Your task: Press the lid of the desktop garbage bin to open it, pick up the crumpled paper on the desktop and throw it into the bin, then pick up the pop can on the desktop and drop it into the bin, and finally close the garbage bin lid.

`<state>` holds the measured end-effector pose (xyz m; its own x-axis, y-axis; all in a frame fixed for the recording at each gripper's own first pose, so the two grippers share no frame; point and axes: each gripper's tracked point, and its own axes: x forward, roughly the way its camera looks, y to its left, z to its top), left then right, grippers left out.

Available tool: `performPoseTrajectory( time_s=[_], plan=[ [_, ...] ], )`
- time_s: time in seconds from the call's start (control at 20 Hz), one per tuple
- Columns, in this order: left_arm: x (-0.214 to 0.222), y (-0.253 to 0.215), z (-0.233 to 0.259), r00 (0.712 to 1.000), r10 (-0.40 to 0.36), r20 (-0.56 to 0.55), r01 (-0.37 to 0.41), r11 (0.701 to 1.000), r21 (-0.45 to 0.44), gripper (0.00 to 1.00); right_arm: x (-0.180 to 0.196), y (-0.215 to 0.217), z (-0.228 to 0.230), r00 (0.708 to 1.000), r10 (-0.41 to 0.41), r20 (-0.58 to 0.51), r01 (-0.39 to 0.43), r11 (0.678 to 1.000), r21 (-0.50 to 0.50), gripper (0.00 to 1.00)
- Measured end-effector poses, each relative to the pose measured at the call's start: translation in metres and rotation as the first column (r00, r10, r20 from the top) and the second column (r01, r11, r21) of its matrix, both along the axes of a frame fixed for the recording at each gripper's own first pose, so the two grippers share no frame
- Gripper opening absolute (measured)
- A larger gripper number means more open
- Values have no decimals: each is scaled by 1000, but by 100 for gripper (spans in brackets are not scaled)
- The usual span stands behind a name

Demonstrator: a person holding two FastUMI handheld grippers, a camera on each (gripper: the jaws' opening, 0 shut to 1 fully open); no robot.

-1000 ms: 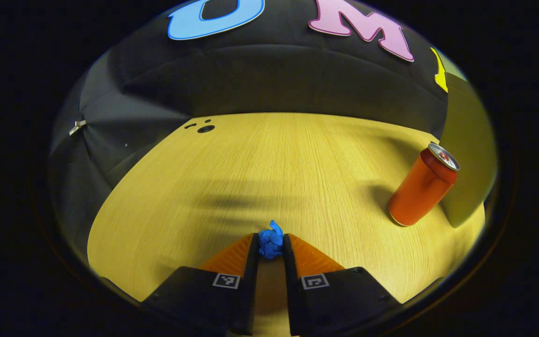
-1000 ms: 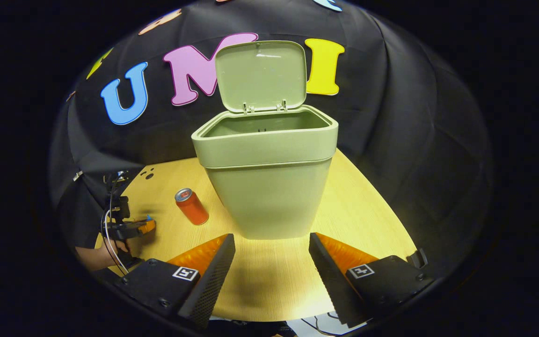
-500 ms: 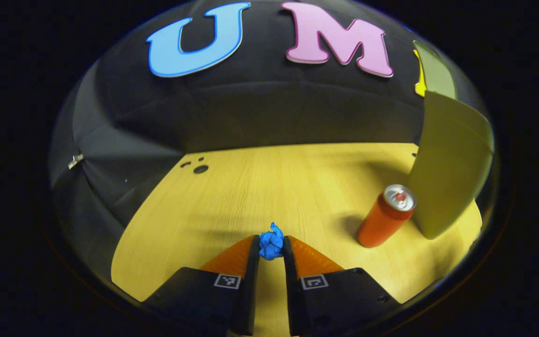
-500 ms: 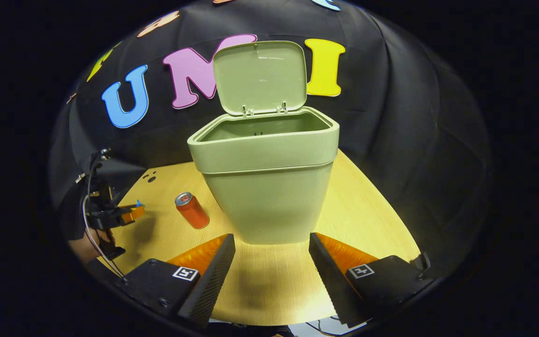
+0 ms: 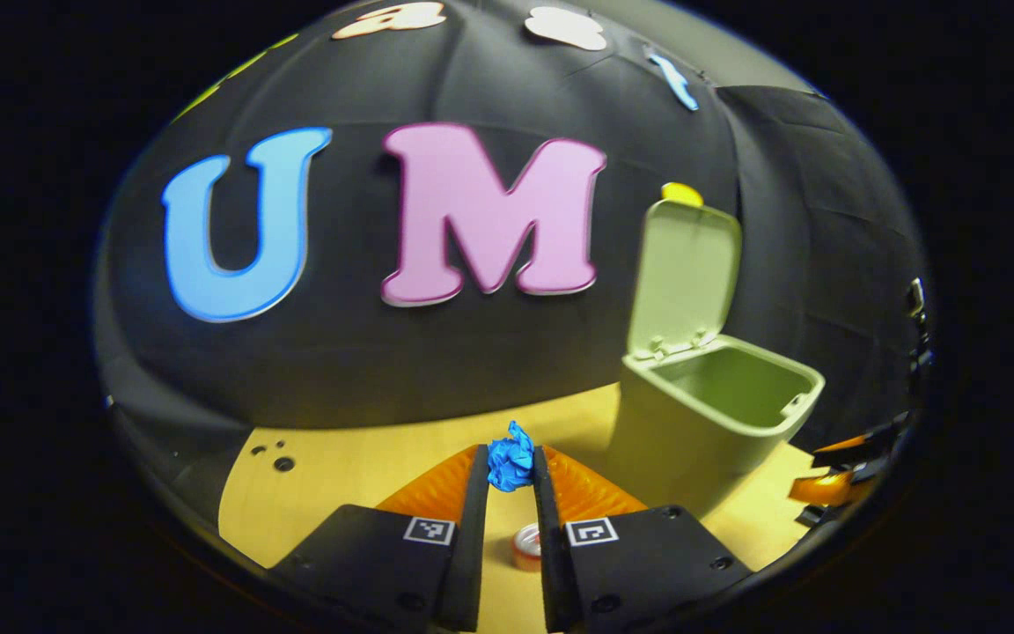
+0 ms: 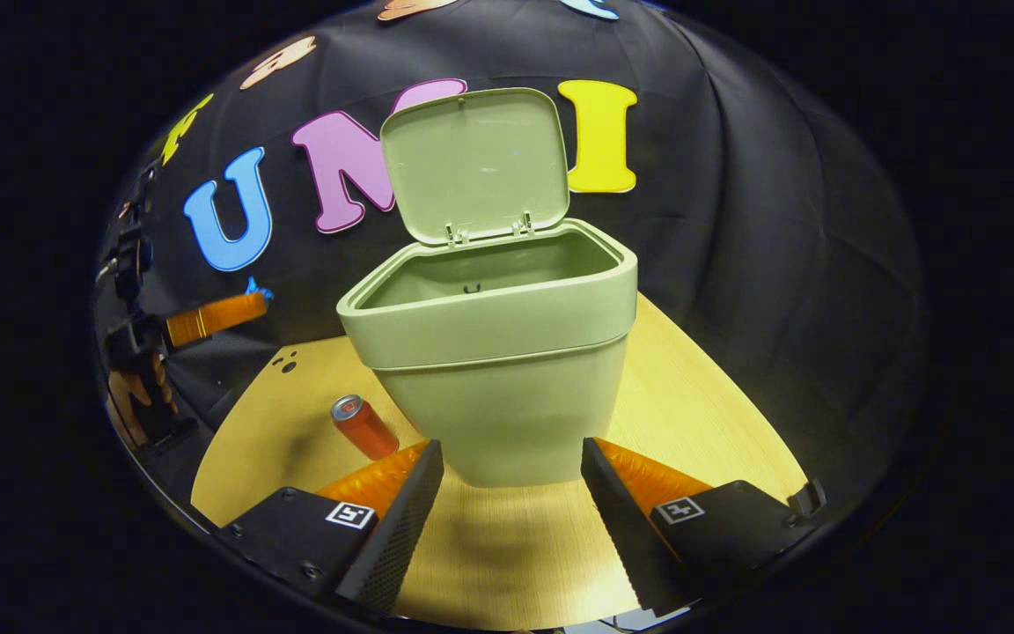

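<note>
Overhead, left tool (image 5: pixel 510 465) clenching blue paper (image 5: pixel 510 462), right tool (image 6: pixel 511 453) released; wooden desk (image 6: pixel 692 414), open bin (image 6: pixel 494 352)

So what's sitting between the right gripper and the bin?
Nothing: in the right gripper view, bare desktop runs from the open right gripper to the bin.
</note>
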<state>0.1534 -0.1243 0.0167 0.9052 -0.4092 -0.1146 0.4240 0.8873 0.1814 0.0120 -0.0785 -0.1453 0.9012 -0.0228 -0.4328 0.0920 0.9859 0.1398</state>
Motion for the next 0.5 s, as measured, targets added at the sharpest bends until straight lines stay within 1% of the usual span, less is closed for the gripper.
performPoseTrajectory(
  time_s=[0.15, 0.25, 0.45, 0.5],
  plan=[
    [-10, -65, 5, 990, -138, -5, 138, 990, -5, 32, -2, -5, -2, 1000, -6, -4, 6, 1000, 3, 99],
    [-19, -113, -1, 969, -247, -24, 247, 969, -4, 32, -1, -14, -1, 1000, -24, 3, 24, 1000, 5, 99],
    [-24, -145, -11, 942, -331, -59, 333, 943, 29, 31, -5, -25, -5, 999, -37, -9, 37, 999, 4, 99],
    [-24, -151, -14, 937, -342, -65, 345, 938, 33, 29, -5, -29, -6, 999, -41, -8, 41, 999, 2, 99]
  ],
)
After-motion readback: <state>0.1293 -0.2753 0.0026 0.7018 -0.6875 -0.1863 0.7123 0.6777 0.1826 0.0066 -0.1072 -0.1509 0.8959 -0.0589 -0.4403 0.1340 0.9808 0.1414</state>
